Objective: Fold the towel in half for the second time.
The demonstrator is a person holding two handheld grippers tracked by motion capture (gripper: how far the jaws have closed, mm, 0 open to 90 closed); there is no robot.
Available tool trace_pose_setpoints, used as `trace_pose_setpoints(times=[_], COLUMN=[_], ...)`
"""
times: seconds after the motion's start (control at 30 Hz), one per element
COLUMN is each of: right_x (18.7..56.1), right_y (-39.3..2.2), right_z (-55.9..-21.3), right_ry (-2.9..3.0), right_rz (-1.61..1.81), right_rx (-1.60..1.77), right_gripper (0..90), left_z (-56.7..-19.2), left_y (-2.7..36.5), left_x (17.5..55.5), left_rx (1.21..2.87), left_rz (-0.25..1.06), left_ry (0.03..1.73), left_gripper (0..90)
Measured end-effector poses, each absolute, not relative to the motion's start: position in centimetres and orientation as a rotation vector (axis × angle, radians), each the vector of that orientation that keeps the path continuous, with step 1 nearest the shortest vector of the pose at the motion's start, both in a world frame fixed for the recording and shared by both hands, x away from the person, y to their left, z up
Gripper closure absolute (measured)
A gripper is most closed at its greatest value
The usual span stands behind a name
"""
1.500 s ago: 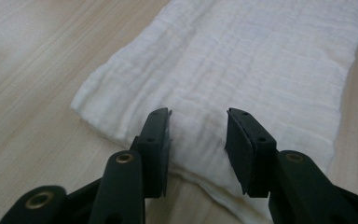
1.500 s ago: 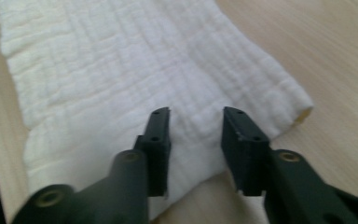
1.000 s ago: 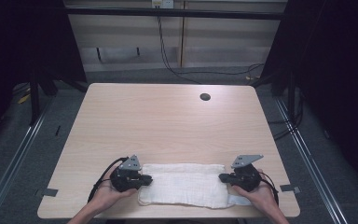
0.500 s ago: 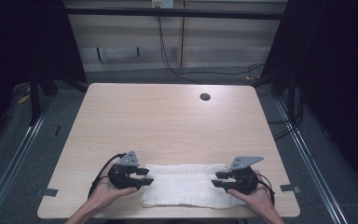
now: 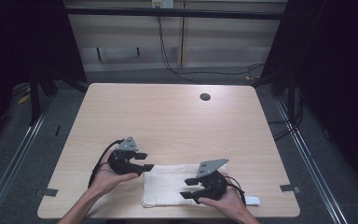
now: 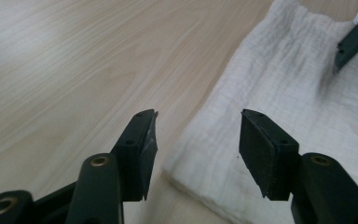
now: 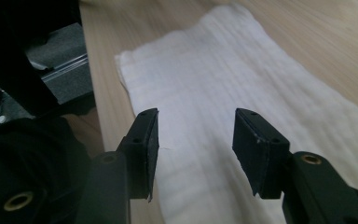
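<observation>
Plainly, both pairs of jaws stand wide apart and hold nothing. On the left gripper (image 6: 196, 154), the gap between the two black pads frames the near corner of the white cloth (image 6: 303, 102): the folded edge runs up and away between them, with bare wood of the table (image 6: 74, 60) under the left-hand pad and cloth under the right-hand one. Whether the pads touch the cloth cannot be told; they look to hang just above it. The right gripper (image 7: 193, 149) sits over the cloth (image 7: 223, 84) itself, both of its pads above fabric, with the cloth's far end and one long edge running close to the table's near rim. From above, the cloth (image 5: 168, 184) lies near the person's edge of the table (image 5: 177, 121), its long axis running left to right. The left gripper (image 5: 142, 162) is at the cloth's left end, on its far corner, and the right gripper (image 5: 191, 189) is over its right part, towards the near edge; the two tools point roughly at each other along the cloth. Each hand is thus nearest its own end. Judging from that, any coming grasp depends on the left jaws closing across the corner edge between them, while the right jaws would first need an edge or a raised fold to pinch.
</observation>
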State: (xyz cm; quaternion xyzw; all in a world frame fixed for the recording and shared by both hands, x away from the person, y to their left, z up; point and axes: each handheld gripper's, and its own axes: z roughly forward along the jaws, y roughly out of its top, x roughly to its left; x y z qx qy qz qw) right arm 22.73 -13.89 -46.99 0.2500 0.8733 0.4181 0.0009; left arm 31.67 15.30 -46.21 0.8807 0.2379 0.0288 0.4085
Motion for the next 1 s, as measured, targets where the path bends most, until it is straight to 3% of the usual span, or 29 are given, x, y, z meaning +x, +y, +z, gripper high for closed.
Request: trace_pose_setpoints(times=[0.6,1.0], right_x=[24.0,23.8], right_y=[-2.9,-1.7], right_z=[-47.3,-49.5], right_ry=[2.932,2.948], right_rz=[1.315,1.247], right_rx=[0.499,0.458], right_gripper=[54.7,58.1], left_z=[-47.9,-48.3], left_y=[17.9,18.2], left_x=[32.6,32.8], left_rx=[2.214,2.241], left_rz=[0.116,0.112], left_ry=[0.7,0.683], left_gripper=[42.9,41.2])
